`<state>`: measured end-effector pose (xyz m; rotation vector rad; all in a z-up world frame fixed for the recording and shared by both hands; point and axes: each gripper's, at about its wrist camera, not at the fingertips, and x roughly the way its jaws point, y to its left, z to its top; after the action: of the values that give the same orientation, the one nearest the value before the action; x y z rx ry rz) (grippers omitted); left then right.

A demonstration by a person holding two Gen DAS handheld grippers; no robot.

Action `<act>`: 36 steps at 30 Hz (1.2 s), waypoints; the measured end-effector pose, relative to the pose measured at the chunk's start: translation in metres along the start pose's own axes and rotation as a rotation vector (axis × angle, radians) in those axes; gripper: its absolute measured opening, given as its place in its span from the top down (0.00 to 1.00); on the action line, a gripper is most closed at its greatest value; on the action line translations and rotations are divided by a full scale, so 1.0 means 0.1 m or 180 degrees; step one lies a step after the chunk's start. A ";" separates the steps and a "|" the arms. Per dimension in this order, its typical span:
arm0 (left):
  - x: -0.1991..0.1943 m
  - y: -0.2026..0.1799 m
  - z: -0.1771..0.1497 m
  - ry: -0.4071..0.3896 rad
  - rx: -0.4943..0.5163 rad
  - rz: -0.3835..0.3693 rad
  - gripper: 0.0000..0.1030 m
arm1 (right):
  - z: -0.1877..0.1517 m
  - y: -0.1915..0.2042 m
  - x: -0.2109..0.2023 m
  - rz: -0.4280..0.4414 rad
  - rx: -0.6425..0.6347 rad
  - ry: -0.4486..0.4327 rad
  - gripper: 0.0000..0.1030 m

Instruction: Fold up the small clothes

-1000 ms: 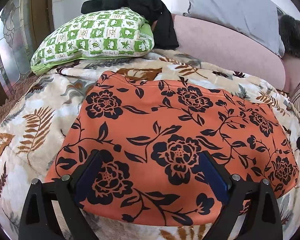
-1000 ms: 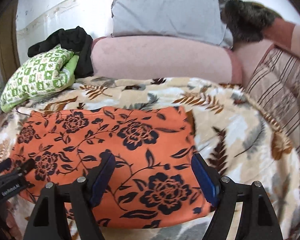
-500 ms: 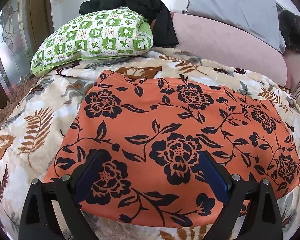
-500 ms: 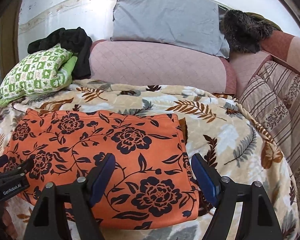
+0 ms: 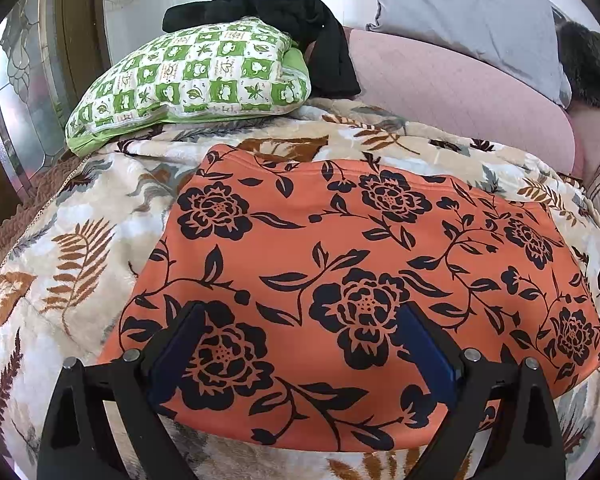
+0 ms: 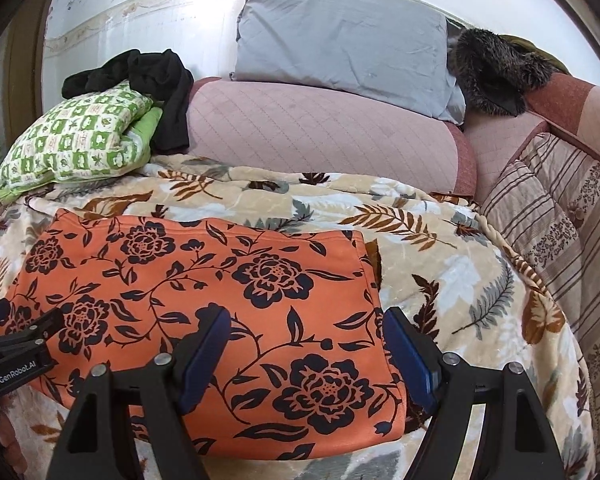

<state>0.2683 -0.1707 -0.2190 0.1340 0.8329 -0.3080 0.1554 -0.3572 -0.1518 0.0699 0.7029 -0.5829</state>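
An orange garment with black flowers (image 5: 340, 248) lies flat in a folded rectangle on the leaf-patterned blanket (image 5: 60, 264). It also shows in the right wrist view (image 6: 204, 292). My left gripper (image 5: 300, 320) is open and empty, hovering over the garment's near left part. My right gripper (image 6: 306, 320) is open and empty over the garment's near right part, its right finger (image 6: 408, 356) at the garment's right edge. The left gripper's body (image 6: 16, 356) shows at the left edge of the right wrist view.
A green checked pillow (image 5: 192, 80) and a black garment (image 5: 300, 20) lie at the back left. A pink bolster (image 6: 320, 128), grey pillow (image 6: 340, 36) and dark furry item (image 6: 496, 68) sit behind. Striped cushions (image 6: 560, 232) line the right side.
Both grippers have drawn back and lifted slightly from the garment; the right view now shows more of the bed and wall. The garment has not moved.
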 end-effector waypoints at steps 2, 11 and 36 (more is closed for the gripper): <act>0.00 0.00 0.00 -0.0002 0.0001 0.0000 0.06 | 0.00 0.00 0.01 0.0004 0.0002 0.0001 0.21; 0.00 -0.02 -0.01 -0.0001 0.0026 0.0000 0.06 | 0.00 0.01 -0.01 -0.0041 -0.0041 -0.0046 0.21; 0.05 0.06 -0.01 0.0133 -0.0006 0.0022 0.06 | -0.06 -0.02 0.17 0.0084 0.0045 0.0210 0.21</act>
<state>0.2729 -0.1660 -0.2237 0.1418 0.8739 -0.2989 0.1610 -0.3651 -0.1671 0.1119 0.7609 -0.5622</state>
